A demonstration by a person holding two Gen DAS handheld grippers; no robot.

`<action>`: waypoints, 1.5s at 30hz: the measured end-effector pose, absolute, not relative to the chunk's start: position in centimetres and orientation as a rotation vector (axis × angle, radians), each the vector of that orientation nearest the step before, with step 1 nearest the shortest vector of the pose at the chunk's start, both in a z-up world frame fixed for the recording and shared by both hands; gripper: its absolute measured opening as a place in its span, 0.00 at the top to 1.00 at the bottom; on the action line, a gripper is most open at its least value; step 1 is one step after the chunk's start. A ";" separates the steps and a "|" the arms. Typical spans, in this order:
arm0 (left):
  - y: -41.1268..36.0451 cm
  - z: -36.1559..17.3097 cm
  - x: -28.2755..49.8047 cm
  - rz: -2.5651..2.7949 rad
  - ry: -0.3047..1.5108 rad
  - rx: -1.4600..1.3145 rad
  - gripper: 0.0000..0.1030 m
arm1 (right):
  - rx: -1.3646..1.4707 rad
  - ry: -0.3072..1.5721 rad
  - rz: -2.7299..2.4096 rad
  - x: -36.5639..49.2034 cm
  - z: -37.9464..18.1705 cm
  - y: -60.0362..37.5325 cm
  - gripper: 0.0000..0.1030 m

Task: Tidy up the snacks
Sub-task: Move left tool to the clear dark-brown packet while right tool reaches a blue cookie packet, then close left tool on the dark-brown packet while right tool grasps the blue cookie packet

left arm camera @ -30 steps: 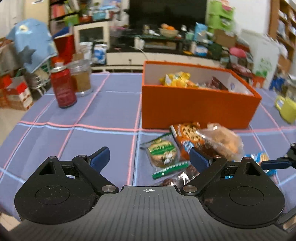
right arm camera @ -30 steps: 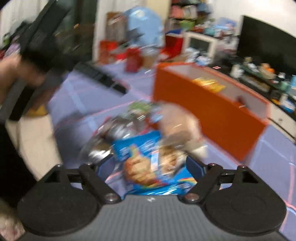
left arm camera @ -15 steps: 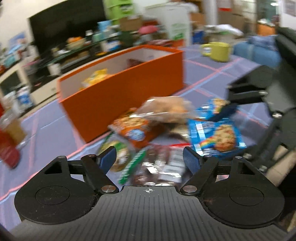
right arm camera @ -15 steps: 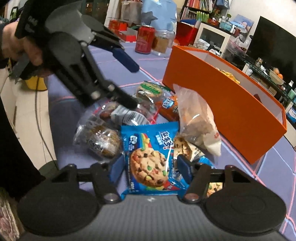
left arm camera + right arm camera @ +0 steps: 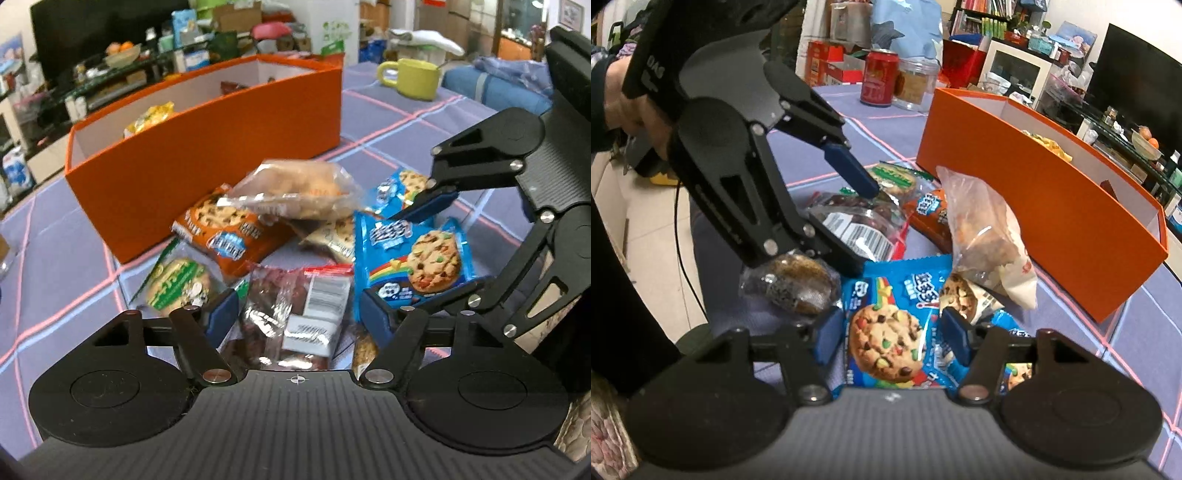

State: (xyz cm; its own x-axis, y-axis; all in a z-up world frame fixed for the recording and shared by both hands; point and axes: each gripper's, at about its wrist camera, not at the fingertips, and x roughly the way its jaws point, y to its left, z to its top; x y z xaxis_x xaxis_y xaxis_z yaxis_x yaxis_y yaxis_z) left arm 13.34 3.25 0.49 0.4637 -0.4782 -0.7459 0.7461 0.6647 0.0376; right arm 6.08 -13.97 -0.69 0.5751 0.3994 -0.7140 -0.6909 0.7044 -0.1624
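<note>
Left wrist view: the left gripper (image 5: pixel 297 319) is closing around a clear packet (image 5: pixel 295 310) with a barcode label; whether the pads press it I cannot tell. It lies in the snack pile beside the orange box (image 5: pixel 207 158) on a purple checked cloth (image 5: pixel 66 266). A yellow mug (image 5: pixel 415 78) stands behind.

Right wrist view: the right gripper (image 5: pixel 892 338) is closing around a blue cookie pack (image 5: pixel 886 332); contact is unclear. A red can (image 5: pixel 879 78) stands beyond, with shelves and a television behind.
</note>
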 end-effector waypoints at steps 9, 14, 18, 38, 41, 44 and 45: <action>2.9 -0.1 13.8 -0.726 0.812 0.353 0.60 | -0.472 0.721 0.646 5.7 -0.7 -13.7 0.42; 2.0 -0.7 13.9 -0.673 0.816 0.369 0.56 | -0.521 0.716 0.612 5.0 -1.0 -12.7 0.41; 2.0 -0.8 13.7 -0.664 0.812 0.360 0.57 | -0.543 0.699 0.546 4.4 -0.9 -12.2 0.30; 2.8 -0.8 13.8 -0.642 0.832 0.314 0.58 | -0.561 0.693 0.356 3.3 -1.1 -10.5 0.39; 2.9 -0.8 13.8 -0.634 0.842 0.289 0.59 | -0.518 0.721 0.357 3.7 -1.0 -10.6 0.42; 2.9 -0.8 13.8 -0.640 0.841 0.289 0.63 | -0.483 0.740 0.366 3.8 -1.0 -10.7 0.47; 2.9 -0.8 13.8 -0.641 0.841 0.287 0.66 | -0.450 0.756 0.369 4.0 -0.9 -11.0 0.48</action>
State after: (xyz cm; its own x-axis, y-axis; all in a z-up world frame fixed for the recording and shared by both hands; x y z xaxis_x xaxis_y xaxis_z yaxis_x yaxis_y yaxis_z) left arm 13.78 2.90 -0.76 0.4949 -0.4110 -0.7656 0.6292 0.7772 -0.0104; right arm 4.04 -11.03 -0.91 0.6719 0.1578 -0.7236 -0.4731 0.8432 -0.2554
